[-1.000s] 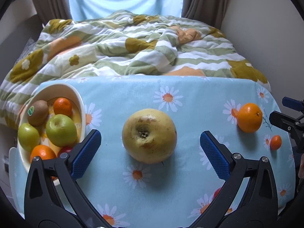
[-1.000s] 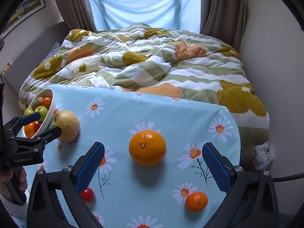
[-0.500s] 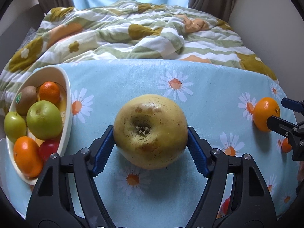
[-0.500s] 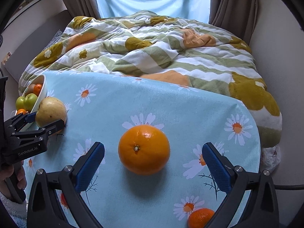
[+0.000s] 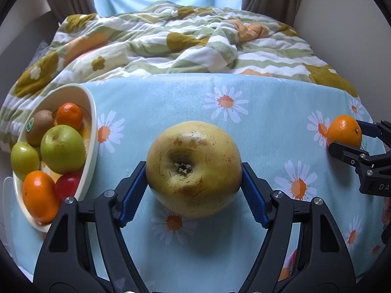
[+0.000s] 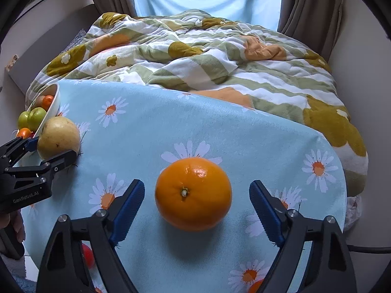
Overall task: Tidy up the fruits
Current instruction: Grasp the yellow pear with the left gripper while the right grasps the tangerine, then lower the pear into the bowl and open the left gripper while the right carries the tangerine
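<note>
A large yellow pear [image 5: 194,168] sits on the daisy tablecloth [image 5: 268,112]. My left gripper [image 5: 194,178] is shut on it, blue pads pressed on both sides; it also shows in the right wrist view [image 6: 58,136]. A big orange [image 6: 193,193] lies between the fingers of my open right gripper [image 6: 195,195], with gaps on both sides. It also shows in the left wrist view [image 5: 344,131]. A white bowl [image 5: 91,112] at the left holds green apples, oranges, a kiwi and a red fruit.
A small red fruit [image 6: 86,255] lies on the cloth near the front edge, and a small orange [image 6: 255,287] peeks out at the bottom. A bed with a rumpled flowered quilt [image 6: 195,56] stands right behind the table.
My left gripper moved forward and closed on the pear. My right gripper moved forward so the orange now lies between its open fingers.
</note>
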Available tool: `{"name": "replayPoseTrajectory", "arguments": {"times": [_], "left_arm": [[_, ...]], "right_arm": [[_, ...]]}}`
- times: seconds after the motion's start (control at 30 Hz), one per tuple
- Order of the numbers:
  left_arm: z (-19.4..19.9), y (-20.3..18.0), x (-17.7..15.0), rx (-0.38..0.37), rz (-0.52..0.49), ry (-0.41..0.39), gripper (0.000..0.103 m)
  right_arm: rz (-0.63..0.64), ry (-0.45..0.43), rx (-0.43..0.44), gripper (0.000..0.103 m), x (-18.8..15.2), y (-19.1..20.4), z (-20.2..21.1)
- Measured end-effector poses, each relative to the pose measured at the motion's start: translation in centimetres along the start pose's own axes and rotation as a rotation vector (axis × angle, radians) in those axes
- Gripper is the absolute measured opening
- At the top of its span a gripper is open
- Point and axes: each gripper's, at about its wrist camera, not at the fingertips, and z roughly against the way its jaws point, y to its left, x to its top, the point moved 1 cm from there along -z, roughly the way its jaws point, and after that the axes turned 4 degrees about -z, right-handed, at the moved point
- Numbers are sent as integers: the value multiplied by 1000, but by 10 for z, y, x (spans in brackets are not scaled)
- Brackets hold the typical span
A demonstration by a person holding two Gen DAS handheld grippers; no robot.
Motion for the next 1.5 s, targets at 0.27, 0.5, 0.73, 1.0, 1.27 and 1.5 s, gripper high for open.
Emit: {"name": "replayPoseTrajectory", "arguments": {"times": [0.27, 0.5, 0.73, 1.0, 1.27, 1.5], "left_arm": [[0, -4, 0, 23, -30, -4, 81], [2, -10, -3, 33, -65, -17, 80], [21, -7, -9, 12, -40, -39, 80], [71, 16, -6, 0, 0, -102, 80], [120, 64, -3, -10, 25, -164, 80], [135, 117, -2, -27, -7, -163, 80]], "right_arm": [[15, 9, -1, 57, -2, 4, -5], [18, 3, 5, 56, -4, 7, 1], [22, -15, 20, 56, -3, 14, 16], [51, -44, 50, 56, 3, 38, 40], [89, -94, 67, 56, 17, 85, 71], [60, -126, 66, 56, 30, 137, 85]]}}
